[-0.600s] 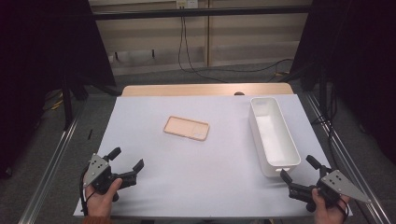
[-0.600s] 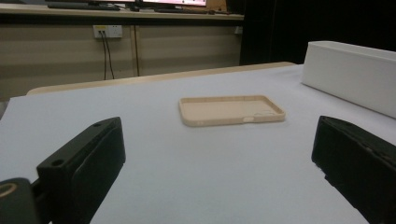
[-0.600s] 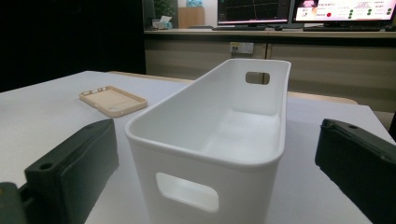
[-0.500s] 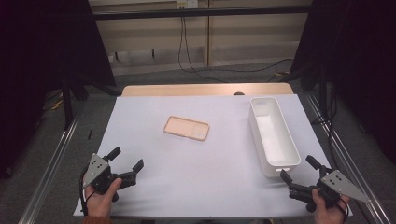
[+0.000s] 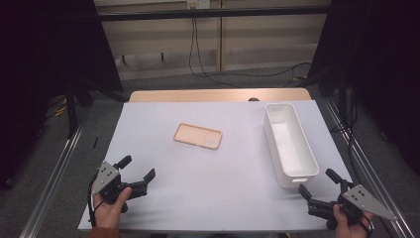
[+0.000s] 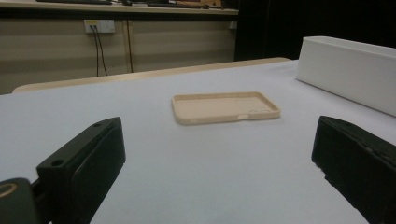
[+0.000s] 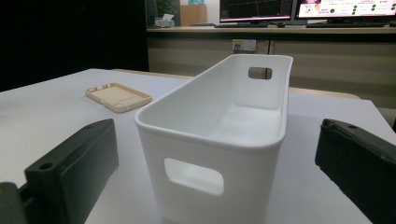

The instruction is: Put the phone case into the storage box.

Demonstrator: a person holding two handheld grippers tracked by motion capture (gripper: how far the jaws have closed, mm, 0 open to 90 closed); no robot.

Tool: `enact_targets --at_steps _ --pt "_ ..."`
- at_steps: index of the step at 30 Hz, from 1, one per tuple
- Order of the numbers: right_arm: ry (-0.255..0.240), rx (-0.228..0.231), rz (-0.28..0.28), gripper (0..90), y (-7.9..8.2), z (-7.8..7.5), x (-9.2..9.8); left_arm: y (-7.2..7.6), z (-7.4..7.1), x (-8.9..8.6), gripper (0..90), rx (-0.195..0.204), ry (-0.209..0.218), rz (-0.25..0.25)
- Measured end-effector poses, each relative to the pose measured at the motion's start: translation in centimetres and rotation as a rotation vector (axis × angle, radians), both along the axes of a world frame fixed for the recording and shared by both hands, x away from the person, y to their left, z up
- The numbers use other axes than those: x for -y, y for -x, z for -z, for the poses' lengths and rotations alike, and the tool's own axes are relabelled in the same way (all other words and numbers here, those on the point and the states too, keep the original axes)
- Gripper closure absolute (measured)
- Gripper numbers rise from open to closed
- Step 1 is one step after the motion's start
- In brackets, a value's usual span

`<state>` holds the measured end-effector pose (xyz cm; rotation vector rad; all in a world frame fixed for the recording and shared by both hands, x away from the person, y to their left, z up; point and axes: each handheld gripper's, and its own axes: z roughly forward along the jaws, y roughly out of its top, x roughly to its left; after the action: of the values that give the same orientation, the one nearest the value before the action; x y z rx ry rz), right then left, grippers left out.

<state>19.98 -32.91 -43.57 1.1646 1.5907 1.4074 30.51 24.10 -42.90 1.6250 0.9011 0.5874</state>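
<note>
left tool (image 5: 134,169): jaws spread, empty, rested at desk (image 5: 228,173) near corner, aimed at phone case (image 5: 197,136) | right tool (image 5: 318,185): jaws wide, empty, faced white bin (image 5: 289,144) end | case lay flat mid-desk, hollow up, well apart from both, likely awaiting pickup

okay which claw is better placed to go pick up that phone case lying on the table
Probably the left. The left claw stands open and faces the phone case across bare table. The right claw is open too, but the white bin stands between it and the case.
</note>
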Motion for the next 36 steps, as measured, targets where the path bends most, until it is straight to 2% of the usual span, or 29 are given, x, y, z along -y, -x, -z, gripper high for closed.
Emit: enact_targets --at_steps 11,17,22,24,29,31,32,34,35,36 --pt "-0.006 -0.010 -0.015 0.0 -0.3 0.1 -0.1 -0.4 -0.4 1.4 2.2 -0.001 -0.010 0.061" --pt "-0.001 -0.010 -0.017 0.0 -0.1 0.0 -0.3 -0.9 -0.6 2.0 2.2 0.009 -0.008 0.076" --pt "-0.001 -0.013 -0.020 0.0 -0.1 0.0 -0.3 -1.3 -0.6 2.3 2.6 -0.001 -0.002 0.090" --pt "-0.002 -0.009 -0.016 0.0 -0.1 0.0 -0.3 -1.5 -0.7 2.5 3.3 0.006 -0.003 0.079" --pt "-0.004 -0.011 -0.019 0.0 -0.1 0.0 -0.2 -2.3 -0.6 2.7 4.9 0.000 0.017 0.102" --pt "-0.004 -0.012 -0.020 0.0 -0.1 0.0 -0.2 -2.6 -0.6 2.9 4.9 0.002 0.005 0.091" --pt "-0.005 -0.011 -0.019 0.0 -0.1 0.0 -0.2 -2.7 -0.6 2.9 5.4 0.002 0.006 0.104" --pt "-0.004 -0.011 -0.021 0.0 -0.1 0.0 -0.2 -3.0 -0.8 3.2 5.9 0.009 -0.011 0.097" --pt "-0.004 -0.011 -0.020 0.0 -0.1 0.0 -0.2 -3.1 -0.9 3.3 6.7 0.010 -0.002 0.117" --pt "-0.007 -0.011 -0.019 0.0 -0.1 0.0 -0.3 -3.3 -0.9 3.6 6.6 0.007 -0.006 0.114"
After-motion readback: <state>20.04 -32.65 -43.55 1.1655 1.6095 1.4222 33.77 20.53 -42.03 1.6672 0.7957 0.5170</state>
